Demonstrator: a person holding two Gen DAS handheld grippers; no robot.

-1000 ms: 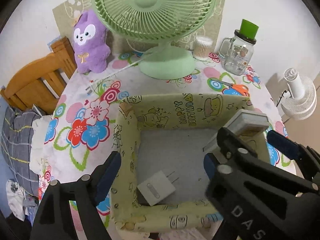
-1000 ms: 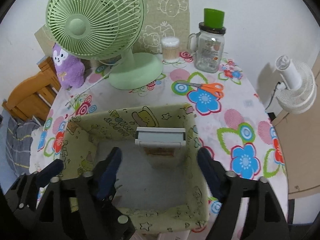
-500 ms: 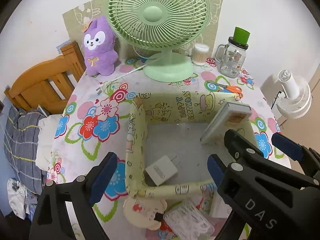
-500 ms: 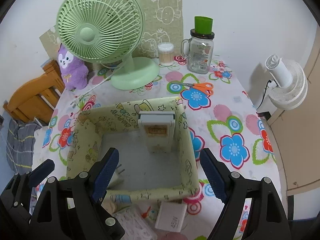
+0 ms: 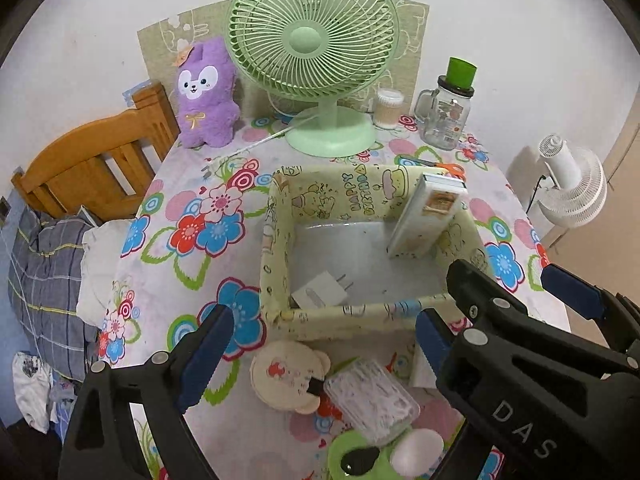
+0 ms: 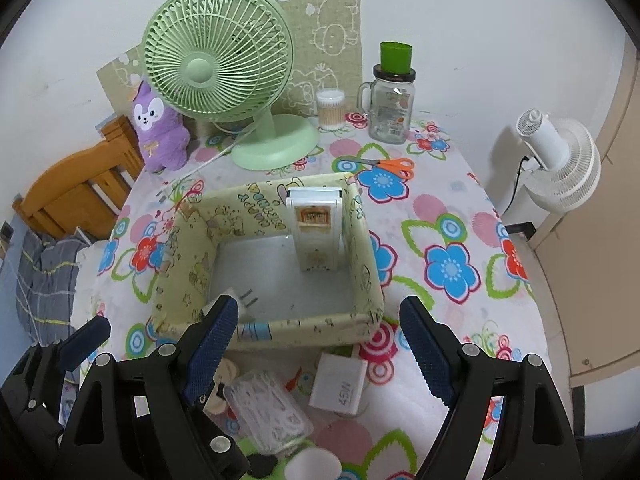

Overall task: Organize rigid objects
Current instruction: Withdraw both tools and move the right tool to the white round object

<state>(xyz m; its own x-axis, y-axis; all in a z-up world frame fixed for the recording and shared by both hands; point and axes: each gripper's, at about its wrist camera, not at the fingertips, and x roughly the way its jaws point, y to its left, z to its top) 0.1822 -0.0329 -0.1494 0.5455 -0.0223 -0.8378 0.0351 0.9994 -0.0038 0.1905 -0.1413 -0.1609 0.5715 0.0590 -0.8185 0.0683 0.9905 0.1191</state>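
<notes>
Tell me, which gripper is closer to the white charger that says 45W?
Right. The right gripper hovers open just above the 45W charger, in front of the storage box. The left gripper is off to the charger's left, over the clear box.

Both views are evenly and softly lit, bright on the white wall. The white fan point(image 6: 560, 160) at the right casts a soft grey shadow to its left. Fisheye bending curves the edges, with black corners. The frame bottoms blur slightly; centres stay sharp, without glare.
</notes>
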